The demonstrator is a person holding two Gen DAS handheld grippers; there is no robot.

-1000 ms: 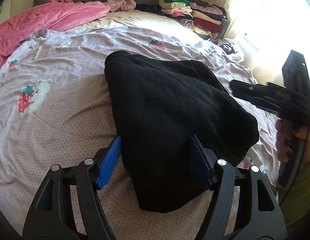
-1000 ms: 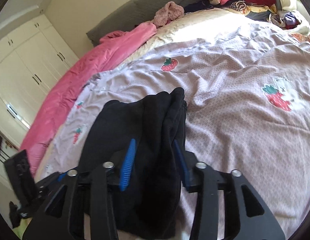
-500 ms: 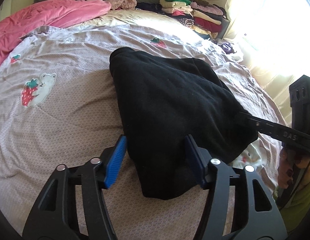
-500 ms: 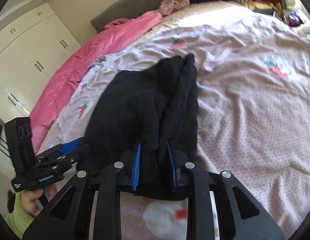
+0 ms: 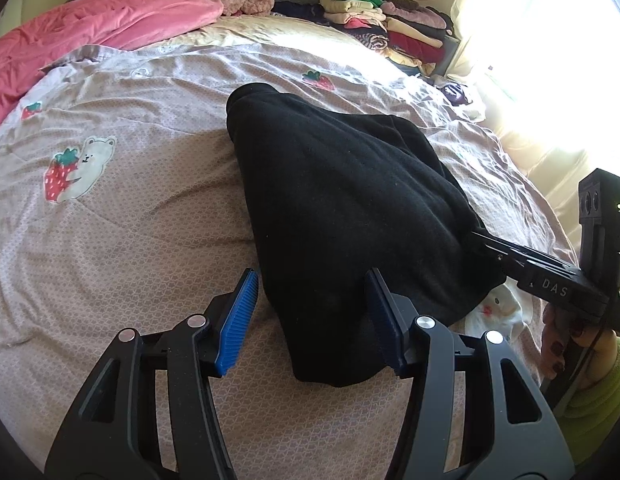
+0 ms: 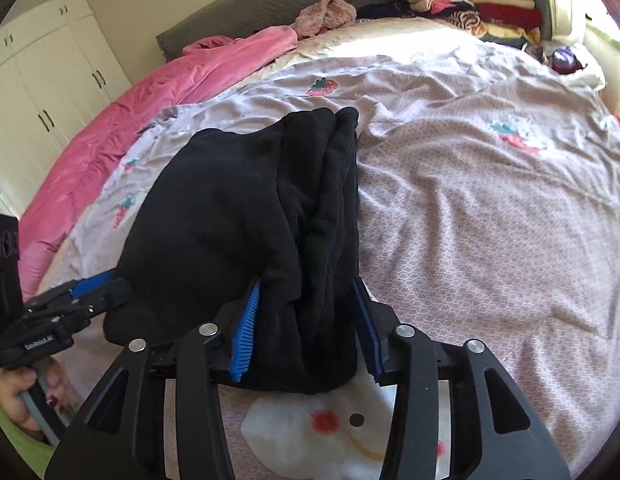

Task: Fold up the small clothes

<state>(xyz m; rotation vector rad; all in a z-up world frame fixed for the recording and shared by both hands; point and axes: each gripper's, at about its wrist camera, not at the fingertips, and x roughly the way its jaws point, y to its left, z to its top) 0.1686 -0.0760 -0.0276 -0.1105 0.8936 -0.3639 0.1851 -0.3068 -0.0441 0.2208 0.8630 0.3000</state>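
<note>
A bedroom: a bed [image 5: 121, 240] under a pale lilac cover printed with strawberries and bears, lit by a bright window on one side.

Nearest, the left gripper [image 5: 310, 312] straddles the near corner of a black garment [image 5: 342, 200] with its jaws spread; one pad stands clear of the cloth, and whether the other touches it cannot be told. The right gripper [image 6: 305, 328] has the other near edge between its pads, jaws just reopened and loose around the bunched folds.

The garment lies mid-bed, doubled over into a thick wedge, so folding seems well along, probably with squaring or another fold left. Black cloth swallows its layers, and its type is unclear.

Farther off lie a pink quilt [image 5: 89, 36] and stacked clothes [image 6: 482, 4]. Window glare washes out that edge; each holder's hand is cropped.
</note>
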